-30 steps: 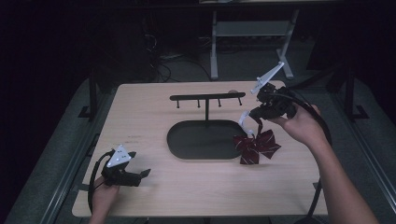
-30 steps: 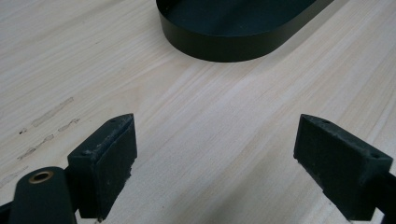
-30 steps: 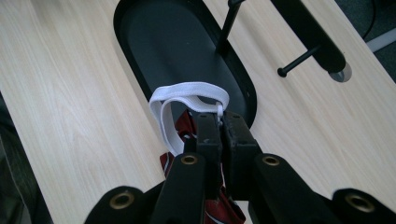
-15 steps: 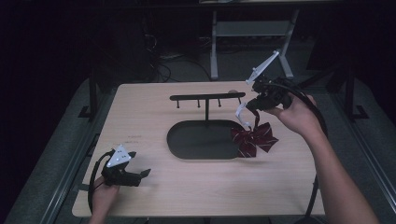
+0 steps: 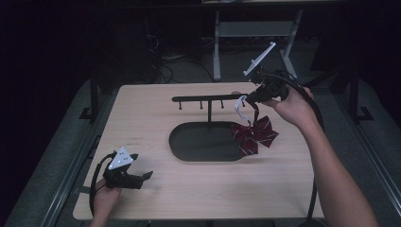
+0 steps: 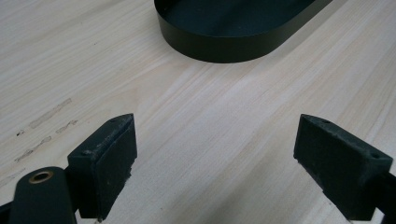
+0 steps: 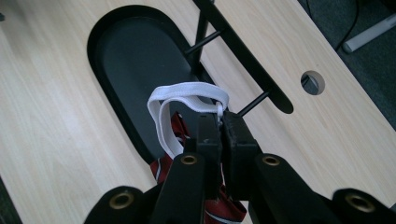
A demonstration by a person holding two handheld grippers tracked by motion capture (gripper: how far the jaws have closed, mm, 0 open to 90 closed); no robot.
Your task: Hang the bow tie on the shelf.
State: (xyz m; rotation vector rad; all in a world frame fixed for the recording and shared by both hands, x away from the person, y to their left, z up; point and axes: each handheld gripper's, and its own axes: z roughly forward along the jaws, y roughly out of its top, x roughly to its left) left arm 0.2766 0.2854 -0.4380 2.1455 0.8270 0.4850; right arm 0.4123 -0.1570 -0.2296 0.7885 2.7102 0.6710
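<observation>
Light wooden table [image 5: 198,189]: rectangular, pale grain, with a round cable hole [image 7: 313,82] near its far edge.

Black metal hanger stand [image 5: 209,98]: shallow oval tray base [image 5: 198,142] at the table's centre, upright post, horizontal bar with short pegs.

Dark red bow tie with white stripes [image 5: 254,135]: hangs by its white elastic strap [image 7: 187,93], the bow at the right end of the tray base, below the right end of the bar.

Right tongs [image 5: 247,98]: held in the right hand [image 5: 294,108] above the table, near the bar's right end; jaws pressed together on the white elastic strap.

Left tongs [image 5: 139,176]: held in the left hand [image 5: 105,198] at the table's near left corner, low over the wood; jaws wide apart, nothing between them, pointing toward the tray base.
</observation>
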